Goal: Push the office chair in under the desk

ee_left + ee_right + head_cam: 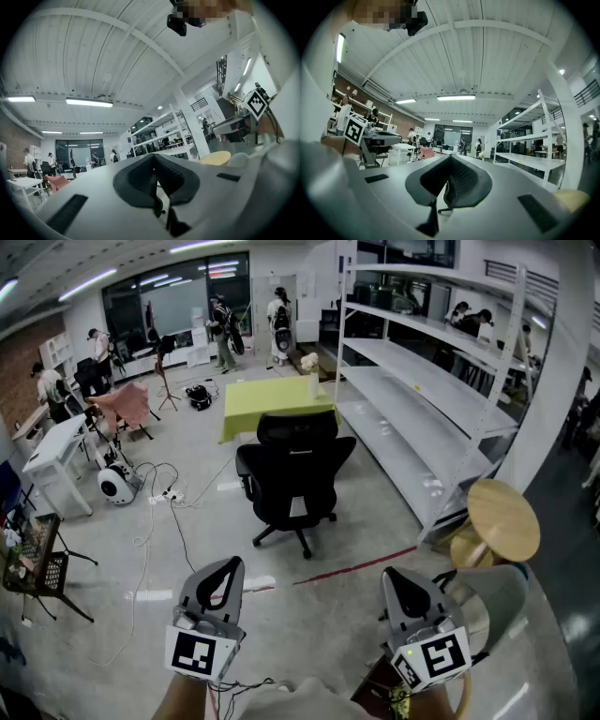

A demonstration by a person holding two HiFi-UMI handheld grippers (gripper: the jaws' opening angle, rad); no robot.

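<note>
Both the left gripper point(222, 570) and right gripper point(398, 582) hold their jaws pressed together, empty, well short of the black office chair point(293, 474) on the floor point(309, 615).

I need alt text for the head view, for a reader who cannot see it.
A black office chair stands on a grey floor, with a table under a yellow-green cloth behind it. In the foreground, the left hand-held gripper and the right hand-held gripper point toward the chair, both shut and empty. White shelving runs along the right.
</note>
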